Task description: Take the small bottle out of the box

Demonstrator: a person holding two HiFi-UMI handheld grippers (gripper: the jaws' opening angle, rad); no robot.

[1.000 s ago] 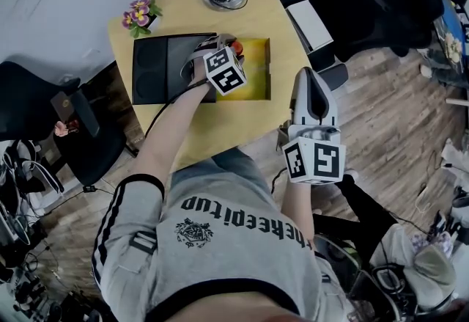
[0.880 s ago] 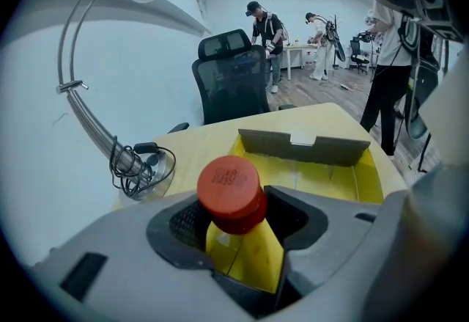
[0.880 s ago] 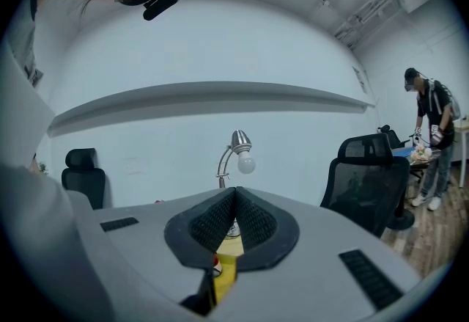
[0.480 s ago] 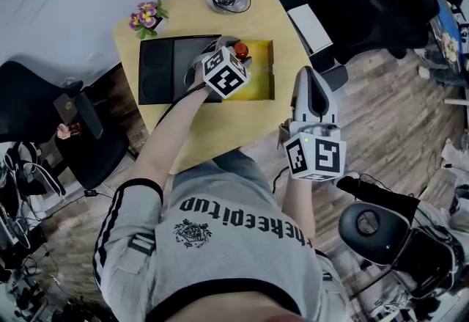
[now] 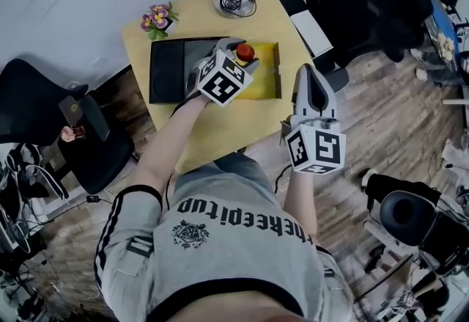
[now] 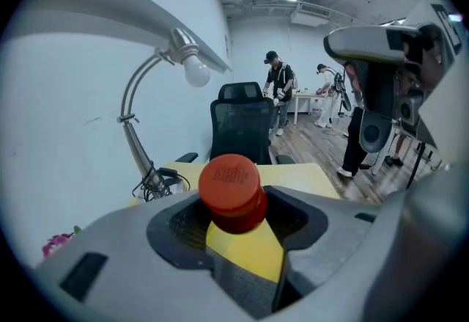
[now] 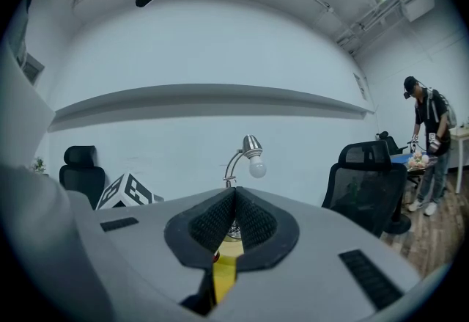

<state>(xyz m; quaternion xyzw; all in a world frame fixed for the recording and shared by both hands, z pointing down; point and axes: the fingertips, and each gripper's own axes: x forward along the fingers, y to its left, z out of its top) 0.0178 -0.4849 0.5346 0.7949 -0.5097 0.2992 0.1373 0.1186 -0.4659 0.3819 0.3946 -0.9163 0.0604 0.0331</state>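
Head view: the left gripper (image 5: 237,50) holds the small bottle with a round red cap (image 5: 245,53) between its jaws, over the open yellow rectangular box (image 5: 274,83) that lies under this gripper on the yellow wooden table (image 5: 220,126). The right gripper (image 5: 311,77) is well apart from it, beside the table edge. I count one bottle, one box and two grippers.

Left gripper view: the jaws clamp the bottle, and only its cap sticks out beyond them. The step in hand seems to be the lifting out. Next, the bottle should pass clear of the box walls and go upright on the table.

Right gripper view: the jaws are pressed together with nothing between them.

Soft even light, fisheye-warped edges
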